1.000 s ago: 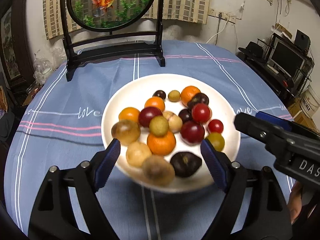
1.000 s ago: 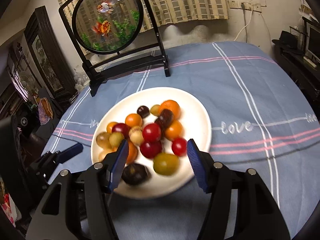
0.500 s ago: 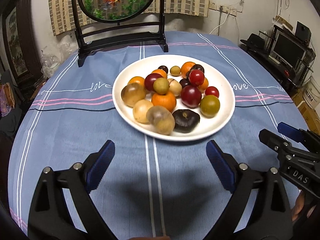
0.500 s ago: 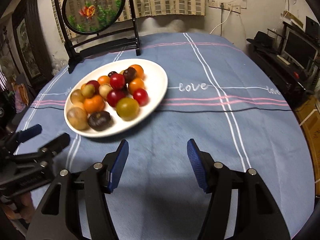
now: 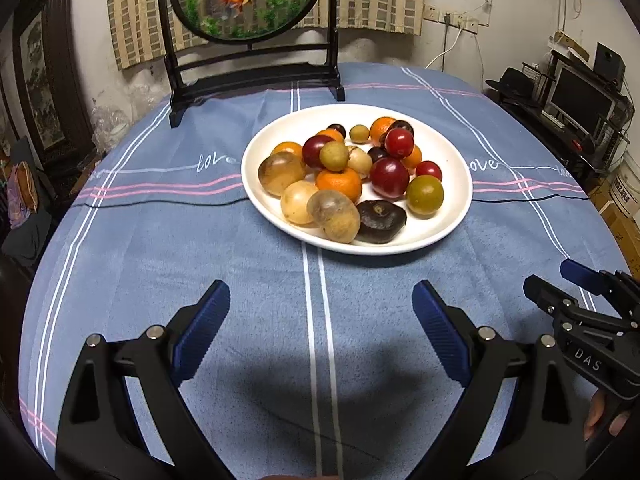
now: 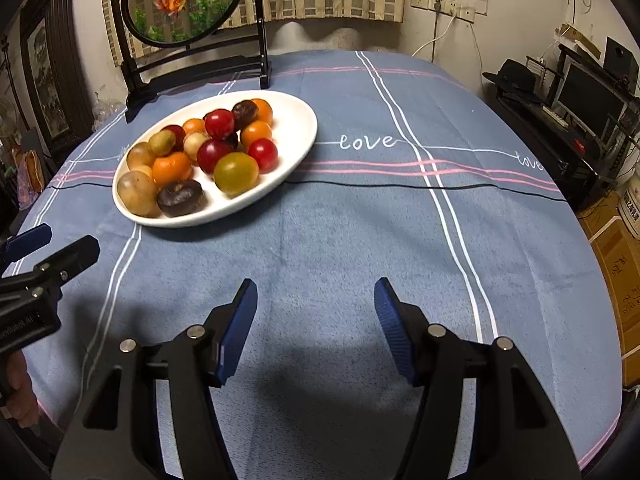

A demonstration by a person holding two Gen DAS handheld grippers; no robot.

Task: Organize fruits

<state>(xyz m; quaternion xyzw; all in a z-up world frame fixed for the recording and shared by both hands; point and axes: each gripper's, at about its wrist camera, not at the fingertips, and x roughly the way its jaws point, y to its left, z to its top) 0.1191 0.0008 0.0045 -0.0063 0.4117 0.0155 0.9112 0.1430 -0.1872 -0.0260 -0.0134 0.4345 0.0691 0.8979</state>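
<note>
A white plate (image 5: 452, 224) (image 6: 296, 148) on the blue tablecloth holds a heap of several small fruits: oranges (image 5: 338, 184), red ones (image 5: 389, 178), a green-yellow one (image 5: 425, 195) (image 6: 235, 173), pale brown ones (image 5: 334, 216) and a dark one (image 5: 380, 216) (image 6: 181, 197). My left gripper (image 5: 320, 316) stands open over bare cloth on the near side of the plate, nothing between its blue pads. My right gripper (image 6: 316, 312) is open too, empty, over cloth to the right of the plate. Each gripper shows at the edge of the other's view.
A round goldfish screen on a black stand (image 5: 248, 72) (image 6: 192, 60) stands at the table's far side behind the plate. The round table's edge drops off at right, where a desk with a monitor (image 5: 580, 96) and boxes stand. Bare cloth lies right of the plate.
Both grippers have pulled back from over the plate toward the near table edge; the fruits, once between the fingers, now lie well ahead. The left jaws widened slightly. The right view swung right.
</note>
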